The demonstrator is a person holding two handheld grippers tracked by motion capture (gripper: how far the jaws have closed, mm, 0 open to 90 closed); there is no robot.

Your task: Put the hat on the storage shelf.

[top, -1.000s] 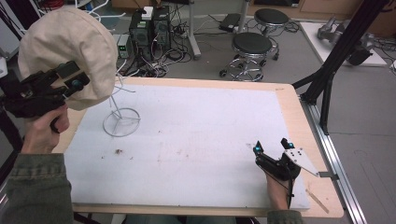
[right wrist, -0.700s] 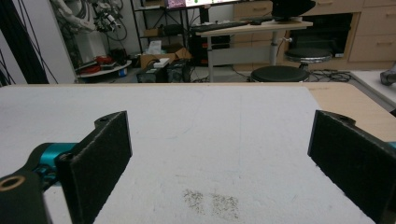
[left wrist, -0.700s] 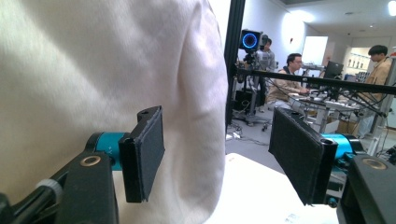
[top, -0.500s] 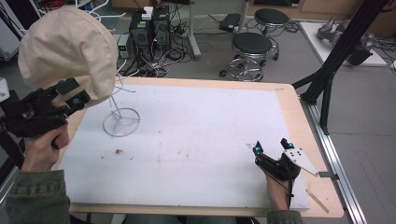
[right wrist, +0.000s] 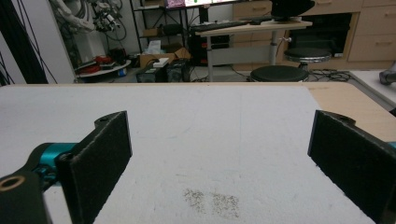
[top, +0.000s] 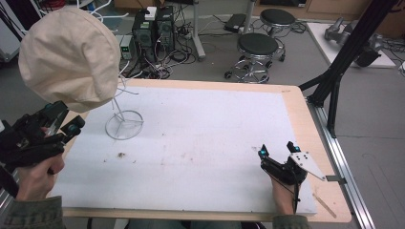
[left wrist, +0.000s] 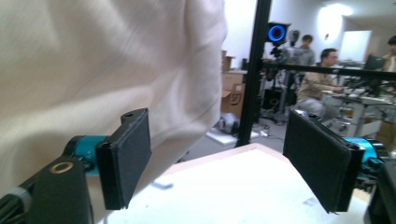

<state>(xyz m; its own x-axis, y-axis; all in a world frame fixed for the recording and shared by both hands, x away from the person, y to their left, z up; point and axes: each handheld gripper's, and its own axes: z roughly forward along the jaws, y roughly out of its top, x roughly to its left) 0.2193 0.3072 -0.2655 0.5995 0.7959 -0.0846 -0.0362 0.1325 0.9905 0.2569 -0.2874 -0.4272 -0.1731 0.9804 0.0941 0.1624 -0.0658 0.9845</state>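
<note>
Both claws stand released. Left claw (top: 59, 125) has just spread its jaws and dropped away from the cream hat (top: 70, 57) — now hanging on its wire stand (top: 123, 125) above the surface (top: 200, 138); placing looks done. Right claw (top: 277, 151) rests empty.

The high view looks forward and down over the white table (top: 200, 143), the left gripper view faces up close against the beige hat (left wrist: 93, 70) at upper left, and the right gripper view skims low across the same table (right wrist: 187, 130).
</note>
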